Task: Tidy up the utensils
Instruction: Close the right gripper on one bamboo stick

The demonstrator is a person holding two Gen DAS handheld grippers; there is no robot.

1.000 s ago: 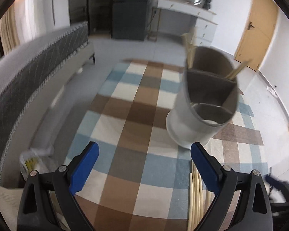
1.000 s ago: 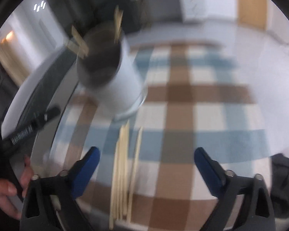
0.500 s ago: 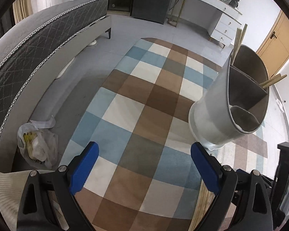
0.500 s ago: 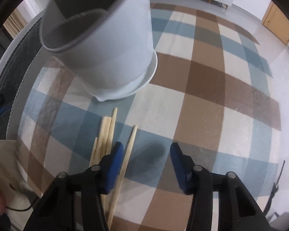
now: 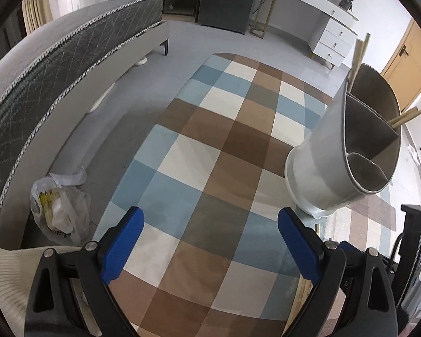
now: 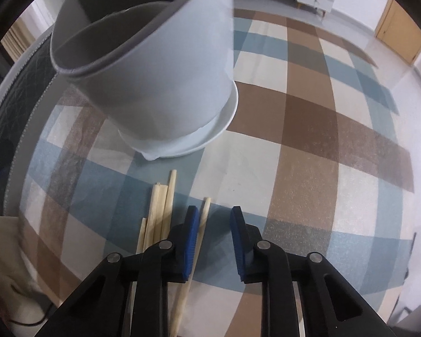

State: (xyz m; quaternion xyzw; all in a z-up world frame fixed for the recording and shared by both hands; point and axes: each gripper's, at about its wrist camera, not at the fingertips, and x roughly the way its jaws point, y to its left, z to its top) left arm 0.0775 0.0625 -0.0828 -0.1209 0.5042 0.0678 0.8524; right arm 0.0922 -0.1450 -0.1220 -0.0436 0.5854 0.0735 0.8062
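Observation:
A white-grey divided utensil holder [image 5: 317, 174] stands on a saucer on the checked rug, with wooden chopsticks [image 5: 407, 115] sticking out of its far section. My left gripper [image 5: 210, 224] hovers wide open over bare rug, left of the holder. In the right wrist view the holder [image 6: 160, 84] looms close, and a bundle of loose chopsticks [image 6: 160, 210] lies on the rug in front of it. One single chopstick [image 6: 204, 216] lies between the jaws of my right gripper [image 6: 214, 210], against the left pad. The jaws are closing, with a gap still showing beside the right pad.
A grey bed [image 5: 56, 70] runs along the left, with a plastic bag [image 5: 59, 213] on the floor beside it. A white dresser [image 5: 331, 42] and a wooden door [image 5: 407, 64] stand at the far end. The checked rug [image 6: 322, 140] stretches to the right.
My right gripper has come down over the loose chopsticks and its jaws have narrowed around the single one. The left gripper drifted slightly, staying open; the holder now sits further right in its view.

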